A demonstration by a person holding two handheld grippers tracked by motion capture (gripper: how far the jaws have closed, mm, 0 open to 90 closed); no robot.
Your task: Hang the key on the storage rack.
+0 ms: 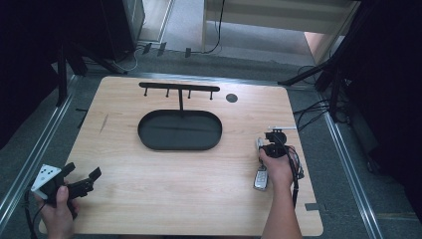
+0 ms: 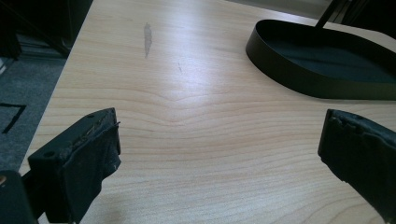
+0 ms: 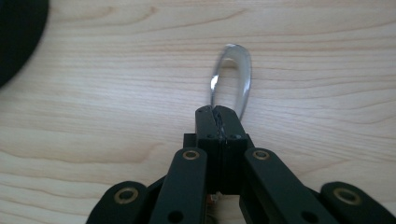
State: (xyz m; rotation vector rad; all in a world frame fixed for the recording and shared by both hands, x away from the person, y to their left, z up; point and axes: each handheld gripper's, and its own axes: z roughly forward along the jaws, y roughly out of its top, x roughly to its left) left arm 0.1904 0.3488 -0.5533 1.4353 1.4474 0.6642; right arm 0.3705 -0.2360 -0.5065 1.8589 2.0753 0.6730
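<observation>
The right gripper [image 3: 219, 114], low in the centre of its own view, has its jaws pressed tight together on the near end of a silver key ring [image 3: 232, 77], whose loop stands up off the wooden table [image 3: 93, 93], seemingly pinched there so it can be carried. In the high view the ring sits at centre right, with what looks like a car key fob [image 1: 261, 178] lying just below the hand; the link between them is hard to make out. The black hook stand [image 1: 179, 88] and its oval tray [image 1: 149, 142] wait at upper centre, a likely destination. At lower left, the left gripper [image 1: 82, 180] hangs released and empty, clear of the work.
</observation>
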